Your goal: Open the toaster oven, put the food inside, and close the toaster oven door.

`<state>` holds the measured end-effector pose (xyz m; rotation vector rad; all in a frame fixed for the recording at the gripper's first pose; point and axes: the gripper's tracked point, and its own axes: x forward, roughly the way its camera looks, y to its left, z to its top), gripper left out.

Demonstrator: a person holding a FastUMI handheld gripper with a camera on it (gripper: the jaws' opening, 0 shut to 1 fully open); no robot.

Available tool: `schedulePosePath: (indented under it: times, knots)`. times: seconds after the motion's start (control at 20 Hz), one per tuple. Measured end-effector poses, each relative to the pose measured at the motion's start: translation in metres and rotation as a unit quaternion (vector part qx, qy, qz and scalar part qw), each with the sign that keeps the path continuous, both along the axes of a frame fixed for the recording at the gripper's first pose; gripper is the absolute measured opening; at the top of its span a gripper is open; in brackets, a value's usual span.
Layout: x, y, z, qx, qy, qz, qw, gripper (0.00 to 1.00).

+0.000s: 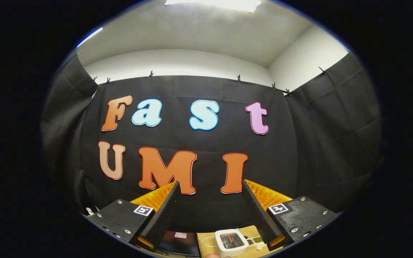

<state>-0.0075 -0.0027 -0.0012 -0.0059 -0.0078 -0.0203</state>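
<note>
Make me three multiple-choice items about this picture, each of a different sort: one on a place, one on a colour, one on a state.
1. Where does the small box show?
A. Low between the two fingers
B. Hanging on the black cloth wall
C. On the ceiling

2. What colour is the small box's casing?
A. Red
B. White
C. Green

3. How is the hand-held gripper?
A. Shut on the small box
B. Shut on the cloth
C. Open, gripping nothing

Answers:
1. A: the small box lies on a tan surface between the fingers, near their bases.
2. B: its casing is white around a dark face.
3. C: the hand-held gripper has its fingertips wide apart, with the wall behind the gap.
</note>
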Motion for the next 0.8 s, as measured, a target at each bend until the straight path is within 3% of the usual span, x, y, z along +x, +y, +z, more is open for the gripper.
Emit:
schedulePosePath:
  times: [0.4,0.8]
  knots:
    - [-0.013,0.031,-0.056,0.016,0.062,0.034,0.997,1.00]
    - [-0.038,0.099,-0.153,0.047,0.182,0.094,0.978,1.00]
